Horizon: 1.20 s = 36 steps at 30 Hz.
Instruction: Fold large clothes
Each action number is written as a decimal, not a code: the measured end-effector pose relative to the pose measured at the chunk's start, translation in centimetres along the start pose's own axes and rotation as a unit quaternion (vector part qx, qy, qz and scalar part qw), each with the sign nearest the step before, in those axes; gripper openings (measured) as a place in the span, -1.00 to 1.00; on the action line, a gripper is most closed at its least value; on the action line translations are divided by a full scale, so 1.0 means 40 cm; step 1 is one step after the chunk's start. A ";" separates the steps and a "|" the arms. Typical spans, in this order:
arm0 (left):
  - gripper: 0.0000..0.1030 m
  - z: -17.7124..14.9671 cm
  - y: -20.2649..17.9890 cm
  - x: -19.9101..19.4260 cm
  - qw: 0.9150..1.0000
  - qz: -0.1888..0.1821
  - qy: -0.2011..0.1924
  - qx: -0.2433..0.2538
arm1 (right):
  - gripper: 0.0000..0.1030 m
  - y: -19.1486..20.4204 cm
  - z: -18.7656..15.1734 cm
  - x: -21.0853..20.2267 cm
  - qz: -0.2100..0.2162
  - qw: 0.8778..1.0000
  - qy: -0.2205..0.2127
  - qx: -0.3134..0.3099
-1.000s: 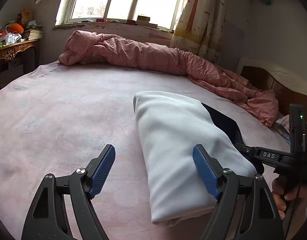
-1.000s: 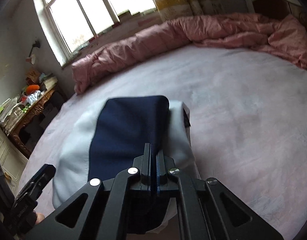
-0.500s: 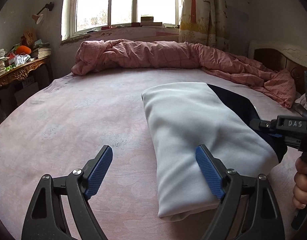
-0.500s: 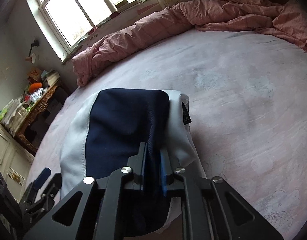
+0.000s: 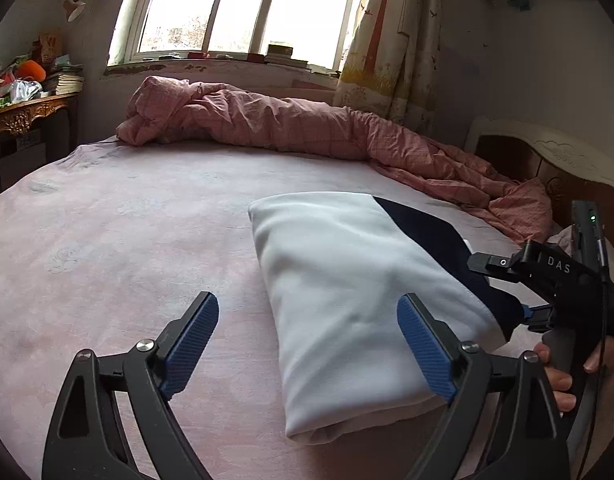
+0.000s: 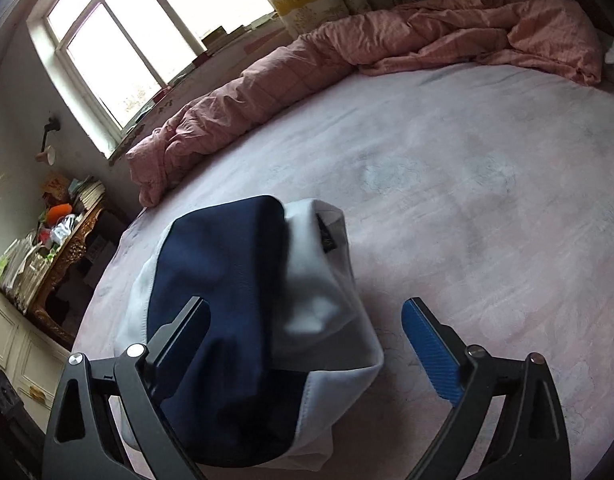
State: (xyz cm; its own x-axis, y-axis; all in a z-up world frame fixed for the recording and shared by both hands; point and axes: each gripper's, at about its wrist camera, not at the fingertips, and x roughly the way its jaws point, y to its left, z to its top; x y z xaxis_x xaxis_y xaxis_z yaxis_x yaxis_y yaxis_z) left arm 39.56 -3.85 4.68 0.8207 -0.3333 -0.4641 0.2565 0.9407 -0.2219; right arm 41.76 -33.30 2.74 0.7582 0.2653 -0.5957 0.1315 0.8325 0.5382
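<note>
Garment (image 6: 235, 320) folded, near end hidden behind right tool (image 6: 307, 336)

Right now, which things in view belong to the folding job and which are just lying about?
Part of the job:
- folded white and navy garment on the bed
- left gripper, jaws open
- right gripper, jaws just opened, garment lying loose between them

Lying about:
- pink quilt
- cluttered side table
- curtain
- items on the windowsill

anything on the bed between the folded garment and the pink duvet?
Nothing. Left wrist view shows only bare pink sheet between the folded garment and the pink duvet.
</note>
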 end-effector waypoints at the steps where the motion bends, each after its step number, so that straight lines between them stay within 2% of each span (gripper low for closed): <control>1: 0.86 0.002 0.004 0.004 1.000 -0.014 0.006 -0.009 | 0.89 -0.022 0.004 0.011 0.032 0.999 0.020 0.025; 3: 0.90 0.013 0.031 0.024 0.997 -0.055 0.031 -0.049 | 0.89 -0.058 0.005 0.039 0.091 0.991 0.061 0.073; 4: 0.90 0.021 0.054 0.037 0.993 -0.076 0.043 -0.080 | 0.89 -0.073 0.002 0.047 0.096 0.988 0.069 0.097; 5: 0.90 0.027 0.077 0.049 0.988 -0.097 0.053 -0.110 | 0.89 -0.083 -0.002 0.044 0.082 0.988 0.060 0.114; 7: 0.90 0.032 0.124 0.082 0.971 -0.150 0.084 -0.167 | 0.89 -0.070 -0.006 0.033 0.057 0.993 0.037 0.094; 9: 0.90 0.024 0.155 0.120 0.951 -0.193 0.118 -0.208 | 0.90 -0.045 -0.009 0.040 0.053 0.996 0.048 0.058; 12: 0.90 0.001 0.172 0.164 0.935 -0.210 0.150 -0.244 | 0.94 -0.024 -0.039 0.071 0.080 0.992 0.091 0.036; 15: 0.93 -0.017 0.158 0.194 0.924 -0.233 0.176 -0.248 | 0.98 -0.047 -0.080 0.088 0.119 0.984 0.115 0.060; 16: 0.94 -0.019 0.149 0.195 0.924 -0.237 0.176 -0.244 | 0.98 -0.049 -0.084 0.088 0.121 0.985 0.108 0.058; 19: 1.00 -0.017 0.113 0.185 0.937 -0.221 0.164 -0.214 | 0.97 -0.018 -0.091 0.098 0.112 0.989 0.091 0.020; 20: 1.00 -0.020 0.097 0.184 0.945 -0.205 0.159 -0.200 | 0.90 -0.005 -0.096 0.104 0.120 0.989 0.089 0.005; 21: 1.00 -0.022 0.081 0.184 0.952 -0.189 0.157 -0.183 | 0.66 0.004 -0.098 0.104 0.122 0.989 0.085 -0.005; 22: 1.00 -0.022 0.071 0.183 0.956 -0.178 0.156 -0.171 | 0.60 0.008 -0.100 0.101 0.115 0.990 0.078 -0.012; 24: 0.81 -0.018 0.066 0.176 0.959 -0.174 0.151 -0.166 | 0.51 0.004 -0.098 0.098 0.117 0.990 0.073 -0.017; 27: 0.52 -0.013 0.045 0.155 0.970 -0.160 0.129 -0.129 | 0.32 -0.001 -0.096 0.084 0.121 0.990 0.065 -0.009; 29: 0.46 -0.011 0.039 0.144 0.974 -0.155 0.115 -0.117 | 0.28 0.016 -0.101 0.068 0.111 0.992 0.050 -0.030; 36: 0.44 0.000 0.038 0.104 0.976 -0.164 0.088 -0.111 | 0.24 0.049 -0.102 0.004 0.108 0.992 0.015 -0.068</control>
State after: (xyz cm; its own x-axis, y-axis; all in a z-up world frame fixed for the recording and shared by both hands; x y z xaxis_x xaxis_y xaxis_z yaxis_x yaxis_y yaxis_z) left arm 43.37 -3.80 2.39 0.6076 -0.6383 -0.4726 0.3575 0.7511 -0.5550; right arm 39.54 -29.65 1.25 0.7394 0.4568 -0.4945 -0.1204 0.8125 0.5704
